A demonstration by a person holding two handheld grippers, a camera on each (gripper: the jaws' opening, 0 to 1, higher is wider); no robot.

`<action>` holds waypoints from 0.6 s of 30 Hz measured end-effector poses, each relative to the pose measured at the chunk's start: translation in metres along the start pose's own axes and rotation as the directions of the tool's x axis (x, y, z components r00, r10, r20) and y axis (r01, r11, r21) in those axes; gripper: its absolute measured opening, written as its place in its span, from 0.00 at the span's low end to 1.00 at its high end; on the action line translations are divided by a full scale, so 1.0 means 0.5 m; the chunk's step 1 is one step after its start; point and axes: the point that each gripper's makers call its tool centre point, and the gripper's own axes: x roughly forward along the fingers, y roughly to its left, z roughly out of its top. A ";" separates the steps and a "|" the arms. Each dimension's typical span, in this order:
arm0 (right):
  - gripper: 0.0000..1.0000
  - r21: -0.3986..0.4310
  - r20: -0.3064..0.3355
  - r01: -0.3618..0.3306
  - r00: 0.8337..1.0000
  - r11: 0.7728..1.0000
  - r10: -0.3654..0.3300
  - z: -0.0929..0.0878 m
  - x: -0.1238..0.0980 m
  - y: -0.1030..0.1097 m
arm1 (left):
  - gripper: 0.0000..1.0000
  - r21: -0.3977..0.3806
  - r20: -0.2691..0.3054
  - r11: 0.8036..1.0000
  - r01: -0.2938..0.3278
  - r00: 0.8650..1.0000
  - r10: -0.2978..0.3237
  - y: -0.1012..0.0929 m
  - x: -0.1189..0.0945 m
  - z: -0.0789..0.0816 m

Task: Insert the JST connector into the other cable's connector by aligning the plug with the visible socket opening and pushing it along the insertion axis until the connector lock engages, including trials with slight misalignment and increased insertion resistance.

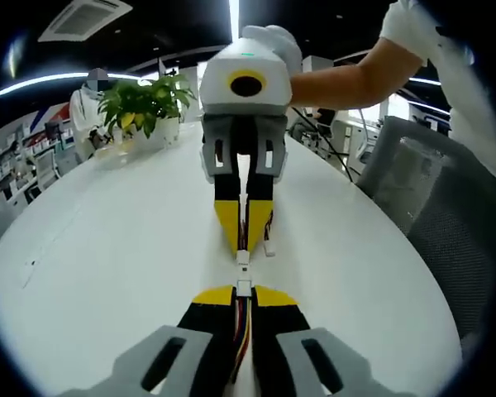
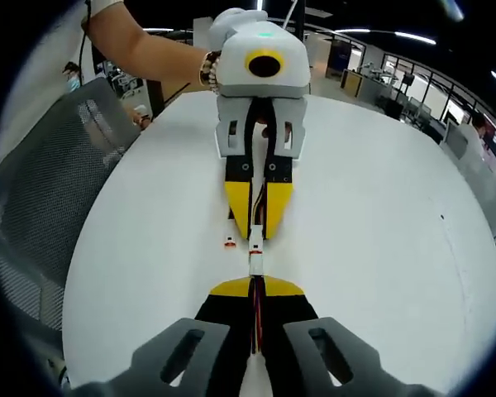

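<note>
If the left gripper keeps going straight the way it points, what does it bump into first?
Most likely the other connector. The left gripper holds a white connector at its tips, and right ahead sits the right gripper's connector, seemingly touching or almost so. Behind that come the right gripper's yellow tips.

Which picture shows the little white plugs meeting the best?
The right gripper view. There the white connectors sit end to end between the right gripper and the left gripper, sharp against the white table. The left gripper view shows the same connectors too, smaller and fainter against the table.
</note>
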 end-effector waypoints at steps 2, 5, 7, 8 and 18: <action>0.00 -0.003 -0.011 -0.001 1.000 1.000 0.001 -0.001 0.001 0.001 | 0.01 -0.001 0.000 1.000 0.000 1.000 0.000 0.000 0.000 0.001; 0.00 -0.004 -0.015 -0.002 1.000 1.000 0.002 0.002 0.001 0.000 | 0.01 -0.013 0.001 1.000 -0.003 1.000 0.003 0.001 0.000 0.002; 0.00 -0.009 -0.024 -0.003 1.000 1.000 0.003 0.003 0.003 0.000 | 0.01 -0.010 -0.006 1.000 -0.006 1.000 0.006 0.002 -0.001 0.001; 0.00 -0.009 -0.025 -0.004 1.000 1.000 0.004 0.004 0.003 0.000 | 0.00 -0.008 -0.010 1.000 -0.007 1.000 0.007 0.002 -0.001 0.001; 0.00 0.014 -0.092 -0.022 0.996 1.000 0.023 0.007 0.004 0.004 | 0.00 0.001 -0.048 1.000 -0.009 0.999 0.009 0.001 0.000 0.001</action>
